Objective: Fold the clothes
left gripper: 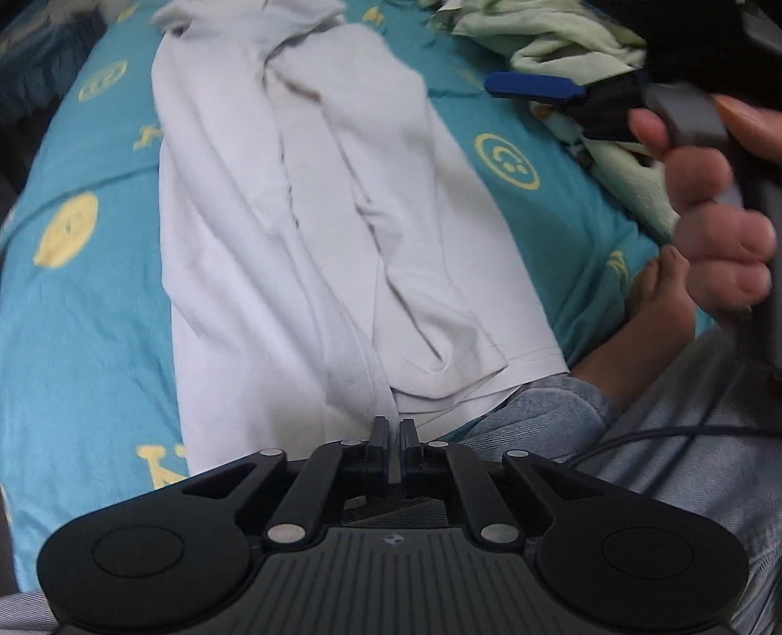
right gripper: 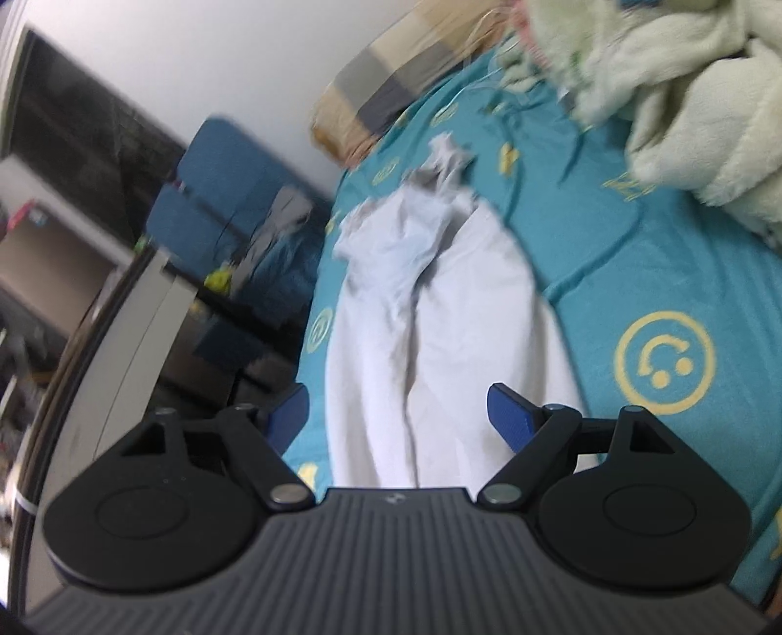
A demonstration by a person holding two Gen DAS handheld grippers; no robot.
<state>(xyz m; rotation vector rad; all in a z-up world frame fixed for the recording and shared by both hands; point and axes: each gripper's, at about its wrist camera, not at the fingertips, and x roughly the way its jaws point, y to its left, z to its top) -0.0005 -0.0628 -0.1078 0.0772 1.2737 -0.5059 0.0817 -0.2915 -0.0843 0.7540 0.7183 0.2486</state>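
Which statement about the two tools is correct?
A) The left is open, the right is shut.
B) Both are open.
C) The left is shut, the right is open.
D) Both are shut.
C: the left tool has its fingers nearly together at the white garment's hem, while the right tool has its blue pads spread wide.

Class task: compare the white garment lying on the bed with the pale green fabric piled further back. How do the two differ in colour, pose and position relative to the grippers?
Colour: the white garment is plain white; the pale green fabric is light green.
Pose: the white garment lies stretched out long with creases; the pale green fabric sits bunched in a heap.
Position: the white garment's hem lies right at the left gripper, whose jaws are nearly closed; the pale green fabric lies beyond the open right gripper.
Both rest on the teal bedsheet.
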